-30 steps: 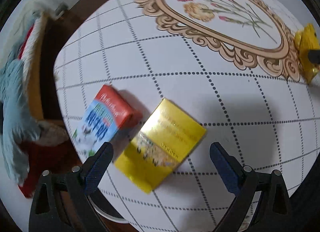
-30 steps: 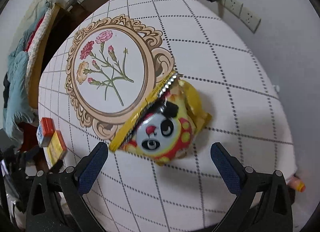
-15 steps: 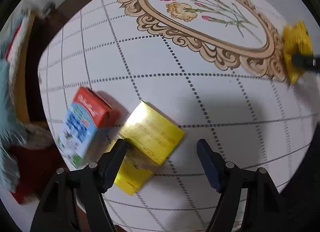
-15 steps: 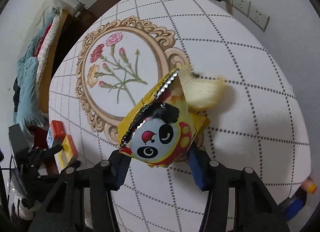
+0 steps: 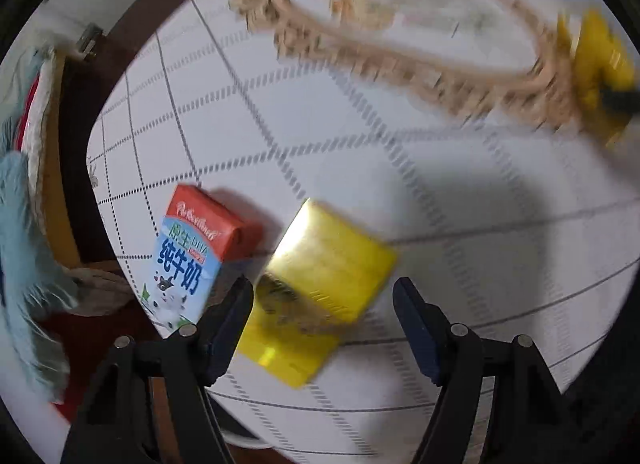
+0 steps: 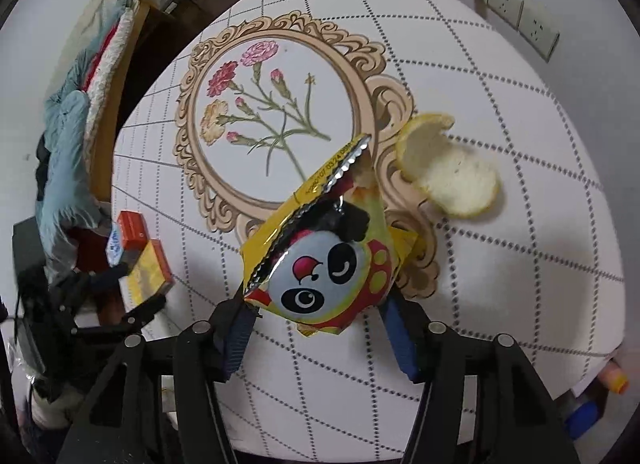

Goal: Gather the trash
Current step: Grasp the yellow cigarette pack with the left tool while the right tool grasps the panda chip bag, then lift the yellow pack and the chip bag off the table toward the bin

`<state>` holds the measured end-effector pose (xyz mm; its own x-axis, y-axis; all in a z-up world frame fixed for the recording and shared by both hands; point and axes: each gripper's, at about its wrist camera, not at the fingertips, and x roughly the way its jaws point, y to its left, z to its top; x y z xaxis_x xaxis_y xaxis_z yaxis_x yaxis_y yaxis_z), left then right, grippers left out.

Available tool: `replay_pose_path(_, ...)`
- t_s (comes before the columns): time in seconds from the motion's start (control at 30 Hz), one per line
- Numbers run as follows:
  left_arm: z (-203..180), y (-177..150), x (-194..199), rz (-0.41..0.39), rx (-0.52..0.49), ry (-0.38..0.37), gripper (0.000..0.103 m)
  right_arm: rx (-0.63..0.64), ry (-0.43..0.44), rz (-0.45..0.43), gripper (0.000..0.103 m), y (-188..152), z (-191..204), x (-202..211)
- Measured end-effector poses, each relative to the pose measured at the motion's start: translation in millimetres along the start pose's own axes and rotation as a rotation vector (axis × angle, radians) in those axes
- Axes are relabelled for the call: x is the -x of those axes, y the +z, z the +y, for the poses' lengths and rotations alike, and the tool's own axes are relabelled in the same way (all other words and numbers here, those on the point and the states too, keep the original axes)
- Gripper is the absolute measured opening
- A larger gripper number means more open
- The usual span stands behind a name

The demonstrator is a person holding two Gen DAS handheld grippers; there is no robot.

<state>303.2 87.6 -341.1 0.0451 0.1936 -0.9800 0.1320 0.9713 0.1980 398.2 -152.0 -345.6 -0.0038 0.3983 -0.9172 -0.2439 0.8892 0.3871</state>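
A flat yellow box (image 5: 316, 288) lies on the white table (image 5: 460, 184) near its left edge, beside a red and blue milk carton (image 5: 192, 260). My left gripper (image 5: 322, 304) is open around the yellow box, left finger touching its edge. My right gripper (image 6: 316, 324) is shut on a yellow panda snack bag (image 6: 320, 260) and holds it above the table. A pale citrus peel (image 6: 448, 172) lies on the table beyond the bag. The box (image 6: 148, 272), the carton (image 6: 128, 232) and my left gripper (image 6: 120, 292) also show in the right wrist view.
A floral print in an ornate frame (image 6: 280, 120) covers the table's middle. Clothes hang over a chair (image 6: 76, 136) left of the table. Wall sockets (image 6: 520, 16) and a charger are behind it. An orange and blue object (image 6: 600, 396) sits below the right edge.
My right gripper closed on the panda bag and lifted it, uncovering the peel. My left gripper came down around the yellow box and narrowed.
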Motion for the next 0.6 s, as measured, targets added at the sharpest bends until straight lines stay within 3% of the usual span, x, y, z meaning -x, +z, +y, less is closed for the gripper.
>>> replay_pose_path(0.13,10,6,-2,0.011,-0.019,-0.049,0.081,0.002,-0.013,-0.004,0.062,8,-2,2)
replay_pose_path(0.2,18,4,0,0.015,-0.05,-0.051,0.093,0.004,-0.011,-0.007,0.062,12,-2,2)
replay_pose_path(0.37,18,11,0,0.017,-0.085,-0.103,0.093,0.009,-0.029,-0.004,0.062,19,2,-1)
replay_pose_path(0.43,18,12,1,0.011,-0.076,-0.117,0.089,0.017,-0.044,-0.009,0.062,21,5,-1)
replay_pose_path(0.5,18,7,7,0.002,-0.055,-0.18,0.066,0.028,-0.055,-0.011,0.062,23,7,-1)
replay_pose_path(0.53,26,-1,10,0.001,-0.045,-0.198,0.066,0.037,-0.061,-0.008,0.065,24,8,-1)
replay_pose_path(0.6,21,-8,12,-0.01,-0.016,-0.168,0.066,0.053,-0.073,-0.005,0.08,25,10,0)
